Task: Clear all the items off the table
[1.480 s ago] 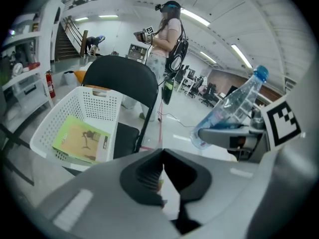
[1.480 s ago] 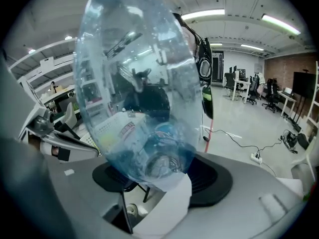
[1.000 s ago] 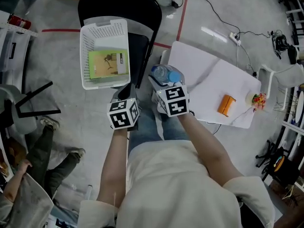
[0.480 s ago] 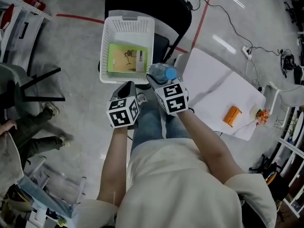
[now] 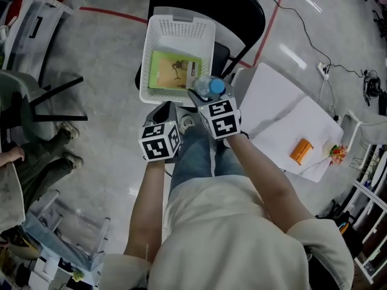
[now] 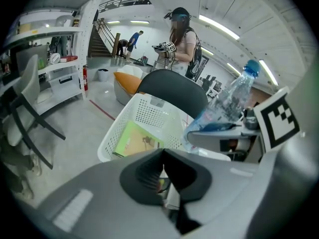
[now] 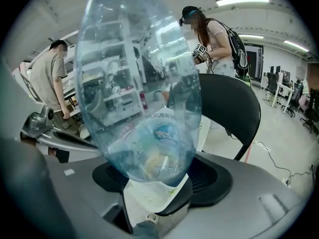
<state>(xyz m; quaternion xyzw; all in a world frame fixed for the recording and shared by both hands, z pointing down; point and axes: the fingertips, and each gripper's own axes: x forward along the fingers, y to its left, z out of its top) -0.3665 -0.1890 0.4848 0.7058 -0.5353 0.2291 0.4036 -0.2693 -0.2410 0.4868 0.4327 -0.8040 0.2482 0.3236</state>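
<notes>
1. The right claw point(image 5: 202, 95) grips a clear water bottle point(image 5: 208, 87), blue cap up, at the near rim of the white basket point(image 5: 156, 53) on the black chair point(image 5: 242, 11). The basket's hollow lies just beyond, at 11 o'clock. The left claw point(image 5: 163, 109) hangs at 7 o'clock of the right one, short of the basket. A green booklet point(image 5: 175, 71) lies inside the basket. On the white desk point(image 5: 278, 113), at 4 o'clock, an orange box point(image 5: 302, 151) waits.
2. In the left gripper view, the left claw point(image 6: 163, 171) is pressed together on nothing. The basket point(image 6: 144, 116) sits ahead at 11 o'clock, and the bottle point(image 6: 229, 101) leans at 2 o'clock.
3. In the right gripper view, the right claw point(image 7: 157, 180) clamps the lower end of the bottle point(image 7: 144, 93), whose long axis runs to 12 o'clock. The right hand is likely nearer for the drop.
</notes>
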